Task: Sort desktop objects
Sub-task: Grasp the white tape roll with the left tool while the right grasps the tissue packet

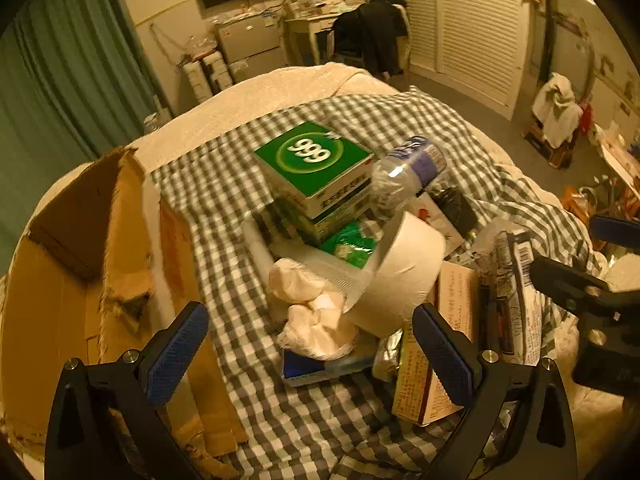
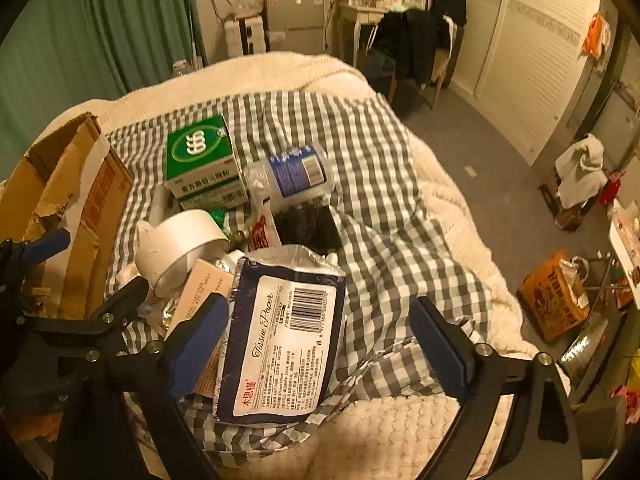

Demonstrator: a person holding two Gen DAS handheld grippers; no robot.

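A pile of objects lies on a checked cloth (image 1: pixel 248 360) over a bed. My left gripper (image 1: pixel 310 354) is open, jaws wide, just above crumpled tissue (image 1: pixel 316 320) and a white toilet roll (image 1: pixel 404 272). A beige box (image 1: pixel 424 372) leans by its right finger. Green "999" boxes (image 1: pixel 316 160) and a plastic bottle (image 1: pixel 408 168) lie farther back. My right gripper (image 2: pixel 320 344) is open around a navy tissue-paper pack (image 2: pixel 280 340), not touching it visibly. The roll (image 2: pixel 180 244), green boxes (image 2: pixel 200 156) and bottle (image 2: pixel 292 172) also show in the right wrist view.
An open torn cardboard box (image 1: pixel 100 264) stands at the left of the pile, also in the right wrist view (image 2: pixel 68 200). A black object (image 2: pixel 308 220) lies behind the tissue pack. The bed edge drops to grey floor (image 2: pixel 480 152) on the right.
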